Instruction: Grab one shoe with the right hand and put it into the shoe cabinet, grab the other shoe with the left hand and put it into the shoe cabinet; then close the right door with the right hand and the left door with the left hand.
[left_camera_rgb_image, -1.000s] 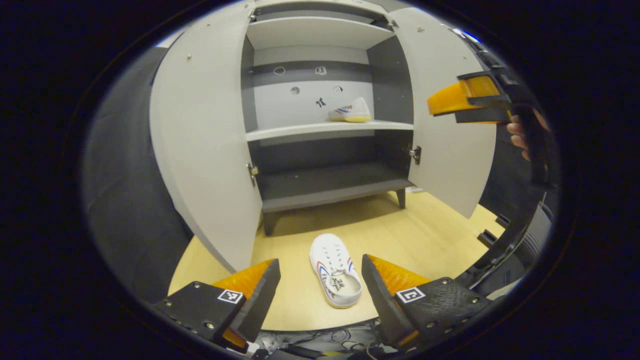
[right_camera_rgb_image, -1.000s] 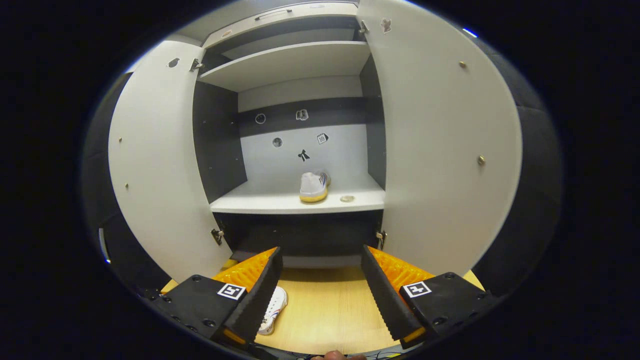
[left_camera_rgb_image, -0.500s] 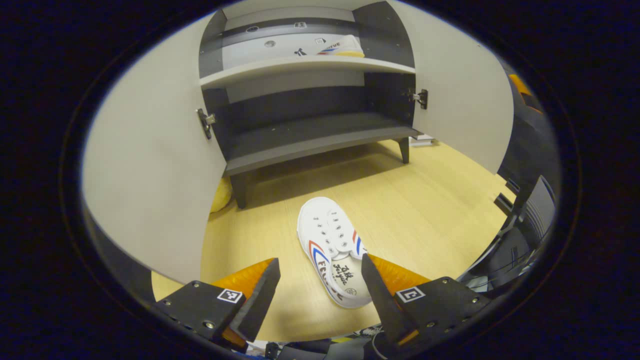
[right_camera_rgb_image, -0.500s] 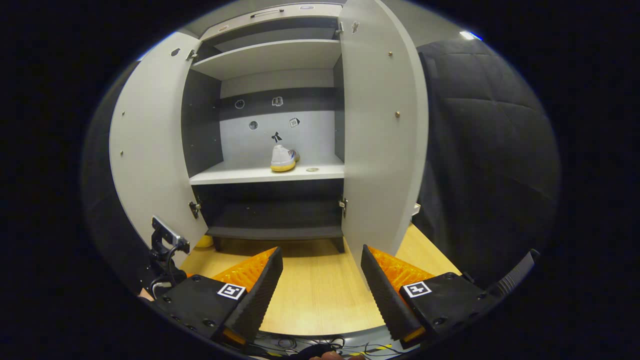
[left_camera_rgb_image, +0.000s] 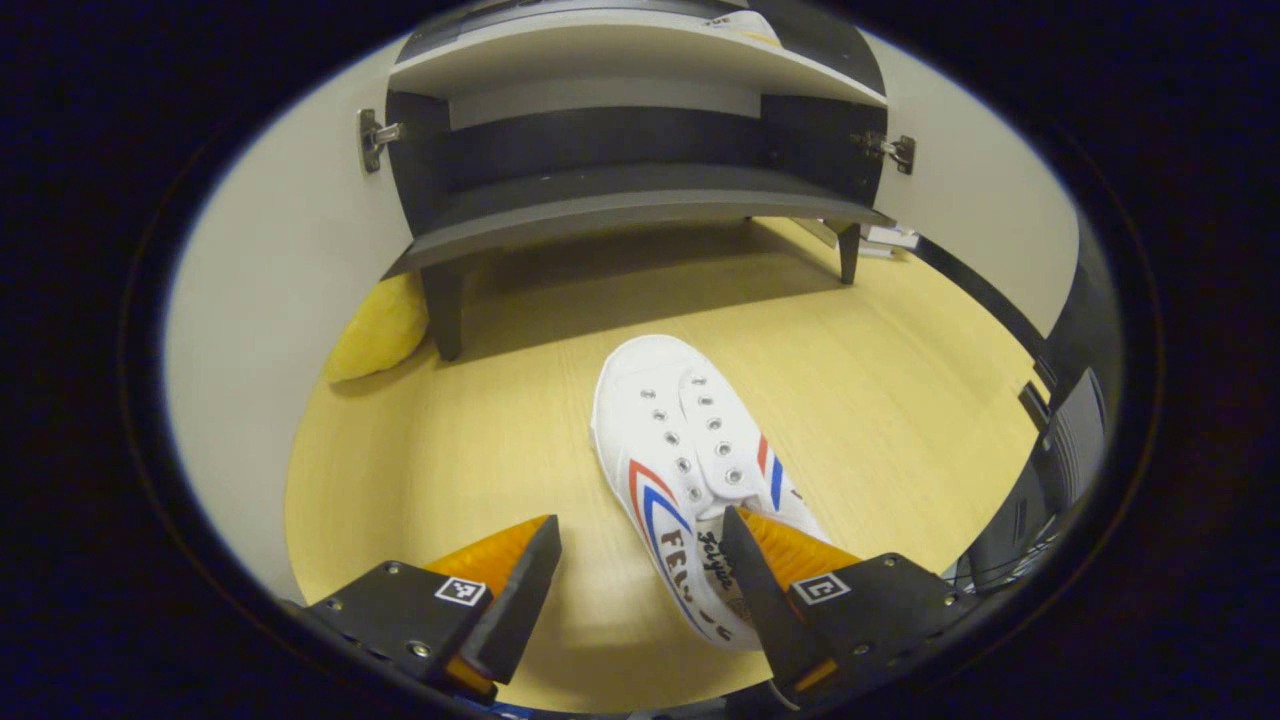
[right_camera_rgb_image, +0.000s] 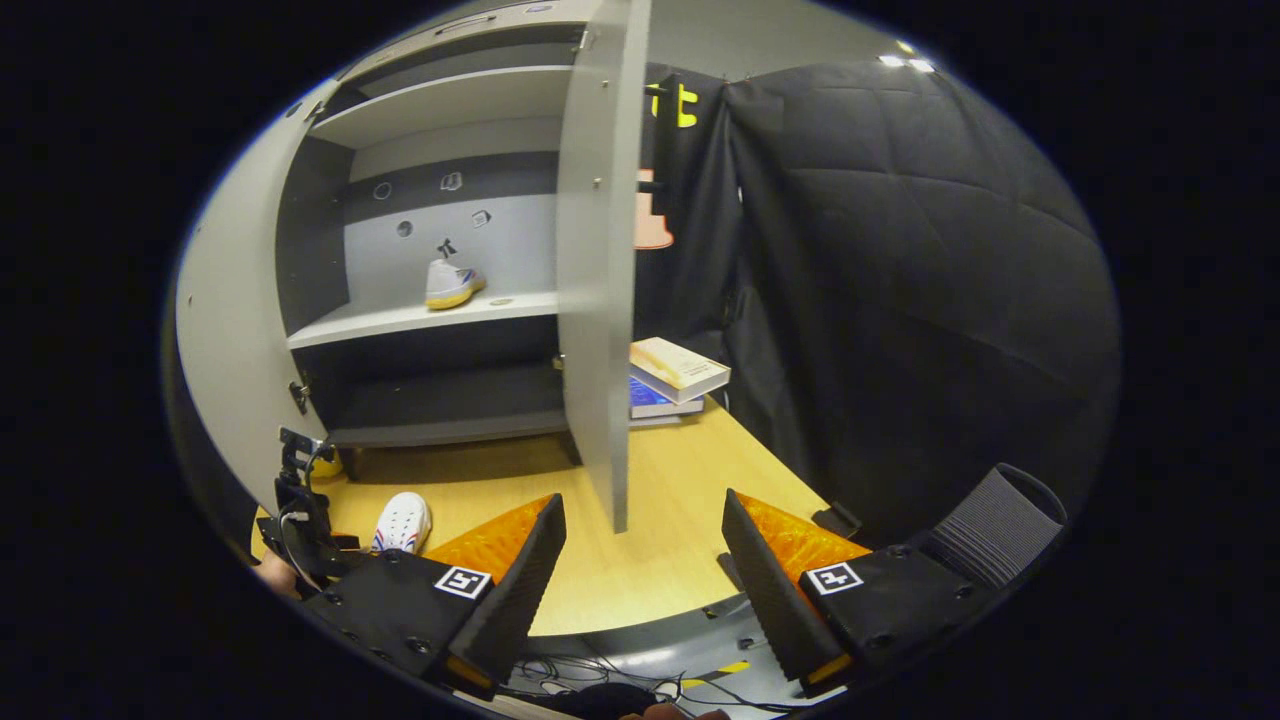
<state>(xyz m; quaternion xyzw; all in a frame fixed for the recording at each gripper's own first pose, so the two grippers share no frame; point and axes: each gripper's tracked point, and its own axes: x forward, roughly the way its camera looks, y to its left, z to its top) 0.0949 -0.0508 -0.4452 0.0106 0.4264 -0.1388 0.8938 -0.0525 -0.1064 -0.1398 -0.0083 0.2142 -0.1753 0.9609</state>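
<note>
Left gripper view has us coming in low over the white shoe (left_camera_rgb_image: 690, 470) lying on the wooden floor (left_camera_rgb_image: 480, 440) in front of the shoe cabinet (left_camera_rgb_image: 620, 195), toe pointing at the cabinet, heel end nearest us. Our left gripper (left_camera_rgb_image: 640, 570) has its fingers spread wide apart with nothing between them, and honestly the lineup looks off: the shoe sits toward the right-hand finger, which overlaps its heel area, rather than in the middle of the gap. If we close like this, we'd guess one pad shoves the shoe sideways or we only pinch the soft collar, and it flops or slips on the lift. Right gripper view shows our right gripper (right_camera_rgb_image: 640, 570) also spread and empty, facing the edge of the open right door (right_camera_rgb_image: 595, 270), with the other shoe (right_camera_rgb_image: 452, 284) already up on the middle shelf (right_camera_rgb_image: 400, 318). Other worries: the open left door (left_camera_rgb_image: 260, 290) stands close beside our path, and a yellow thing (left_camera_rgb_image: 378, 328) sits by the cabinet leg, so a wide swing upward could clip either.
</note>
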